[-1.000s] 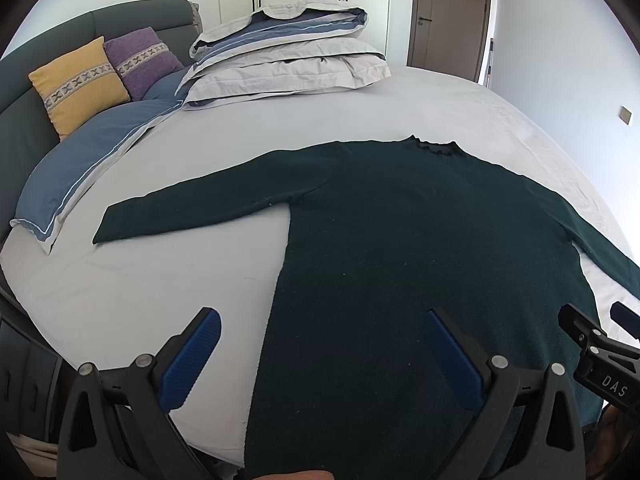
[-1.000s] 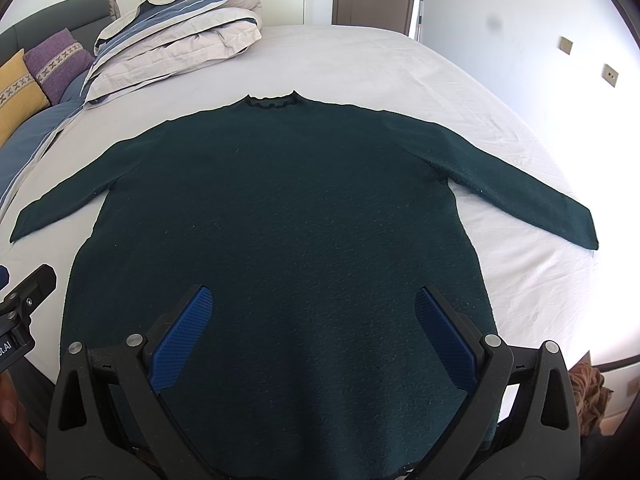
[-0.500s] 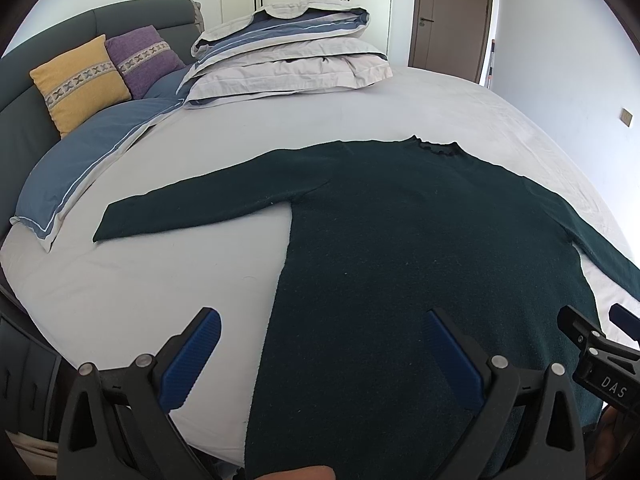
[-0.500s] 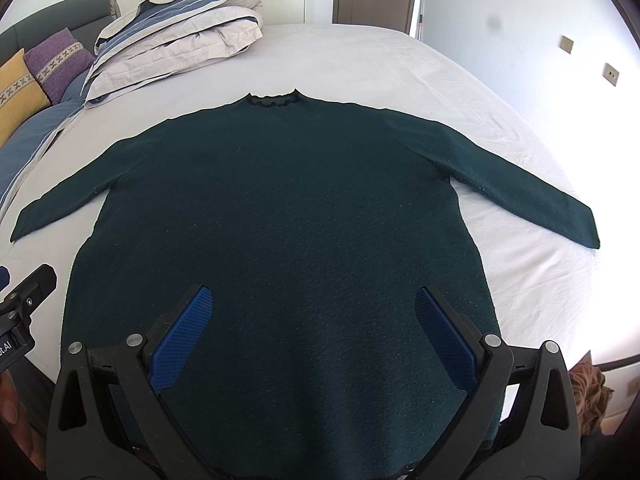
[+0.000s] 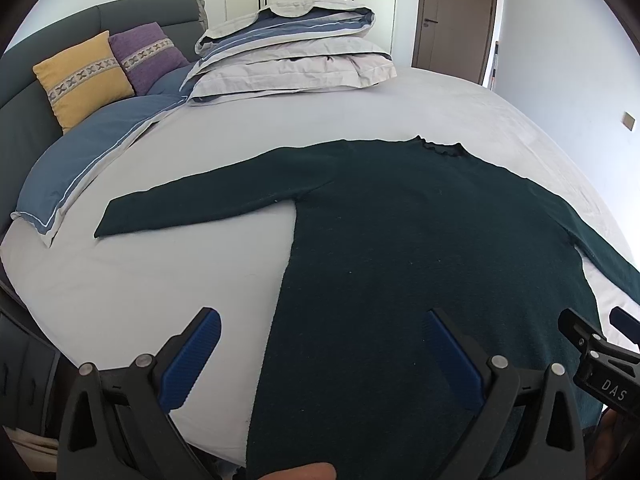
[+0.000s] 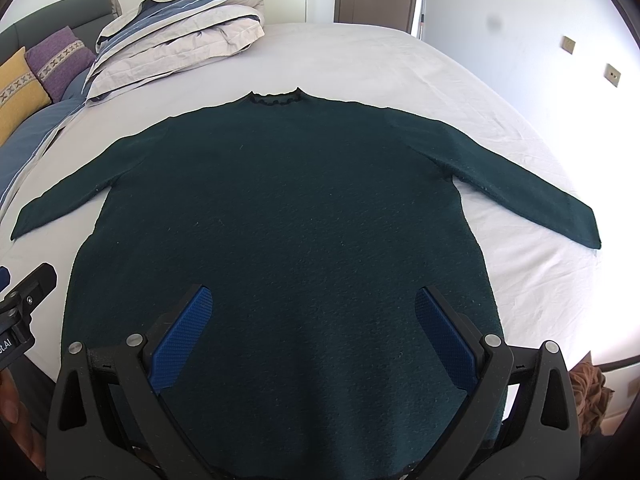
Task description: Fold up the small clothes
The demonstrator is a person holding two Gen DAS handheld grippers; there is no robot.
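A dark green long-sleeved sweater [image 6: 288,208] lies flat on the white bed, collar away from me, both sleeves spread out to the sides. It also shows in the left wrist view [image 5: 420,240], with its left sleeve [image 5: 208,204] stretched across the sheet. My left gripper [image 5: 320,340] is open and empty, held above the sweater's lower left edge. My right gripper [image 6: 312,312] is open and empty, held above the sweater's lower middle. The hem nearest me is hidden behind the grippers.
A folded duvet [image 5: 292,64] lies at the head of the white bed [image 5: 140,280]. Yellow [image 5: 80,76] and purple [image 5: 148,56] cushions lean on the grey headboard at the left, above a blue pillow [image 5: 84,160]. A brown door [image 5: 456,12] stands behind.
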